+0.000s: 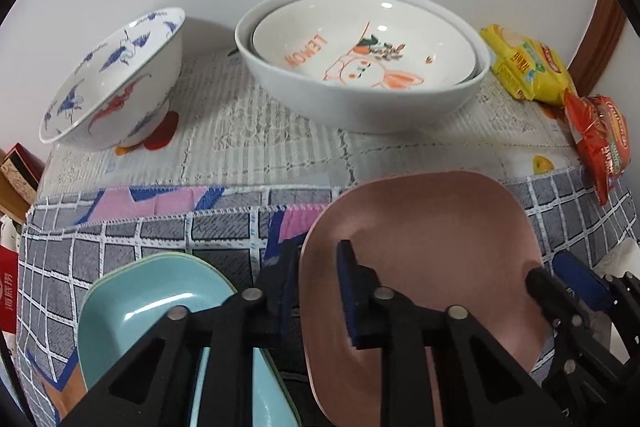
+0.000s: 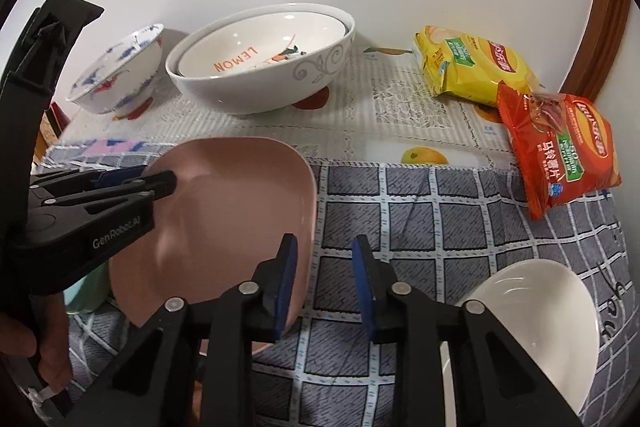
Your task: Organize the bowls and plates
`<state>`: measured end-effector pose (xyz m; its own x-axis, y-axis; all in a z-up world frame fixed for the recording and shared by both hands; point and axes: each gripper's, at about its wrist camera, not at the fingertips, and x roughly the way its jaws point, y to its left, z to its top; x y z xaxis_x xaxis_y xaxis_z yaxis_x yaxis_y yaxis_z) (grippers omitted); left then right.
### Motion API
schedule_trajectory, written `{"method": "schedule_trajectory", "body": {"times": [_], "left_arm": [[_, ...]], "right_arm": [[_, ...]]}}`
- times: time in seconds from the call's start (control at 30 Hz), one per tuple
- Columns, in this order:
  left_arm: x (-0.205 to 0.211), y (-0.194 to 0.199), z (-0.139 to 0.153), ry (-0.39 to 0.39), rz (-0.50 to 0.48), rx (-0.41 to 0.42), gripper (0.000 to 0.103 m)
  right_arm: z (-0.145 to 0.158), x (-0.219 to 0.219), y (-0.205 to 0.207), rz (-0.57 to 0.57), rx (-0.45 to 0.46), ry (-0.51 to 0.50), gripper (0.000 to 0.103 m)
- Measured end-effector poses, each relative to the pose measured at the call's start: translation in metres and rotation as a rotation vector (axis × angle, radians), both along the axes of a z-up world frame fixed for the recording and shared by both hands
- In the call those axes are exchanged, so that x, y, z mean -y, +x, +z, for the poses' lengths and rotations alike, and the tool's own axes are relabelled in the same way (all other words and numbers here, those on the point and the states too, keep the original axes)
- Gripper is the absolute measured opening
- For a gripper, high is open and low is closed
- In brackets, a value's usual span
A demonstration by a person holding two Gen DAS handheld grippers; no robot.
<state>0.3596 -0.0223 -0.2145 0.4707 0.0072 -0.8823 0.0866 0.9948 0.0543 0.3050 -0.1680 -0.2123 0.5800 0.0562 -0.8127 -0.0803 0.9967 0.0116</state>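
Observation:
My left gripper is shut on the left rim of a pink square plate, held tilted above the checked cloth; the plate also shows in the right wrist view, with the left gripper clamped on its rim. My right gripper is open and empty just right of the pink plate's edge; its fingers show beside the plate. Teal plates lie stacked at lower left. A white bowl sits at lower right. A LEMON bowl nests in a larger white bowl.
A blue-and-red patterned bowl stands at the back left by the wall. A yellow snack bag and a red snack bag lie at the right. Boxes stand off the table's left edge.

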Motion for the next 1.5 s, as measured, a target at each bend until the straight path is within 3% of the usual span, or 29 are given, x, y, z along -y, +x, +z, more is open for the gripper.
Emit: {"method": "schedule_trajectory", "body": {"times": [0.17, 0.3, 0.47, 0.97, 1.5], "left_arm": [[-0.003, -0.001, -0.002, -0.024, 0.003, 0.007, 0.011], [0.002, -0.004, 0.001, -0.060, -0.019, 0.016, 0.008], [0.004, -0.012, 0.013, -0.072, -0.018, 0.053, 0.007], [-0.012, -0.038, 0.055, -0.097, -0.004, 0.117, 0.007], [-0.047, -0.077, 0.097, -0.096, 0.031, 0.174, 0.007]], "right_arm": [[-0.003, -0.002, 0.003, 0.009, -0.008, -0.035, 0.022], [-0.002, 0.002, 0.003, -0.008, -0.008, -0.029, 0.008], [0.004, 0.008, -0.001, -0.024, 0.003, -0.003, 0.003], [0.040, 0.006, -0.024, -0.044, 0.064, 0.068, 0.003], [0.082, -0.027, -0.062, -0.019, 0.113, 0.075, 0.002]]}}
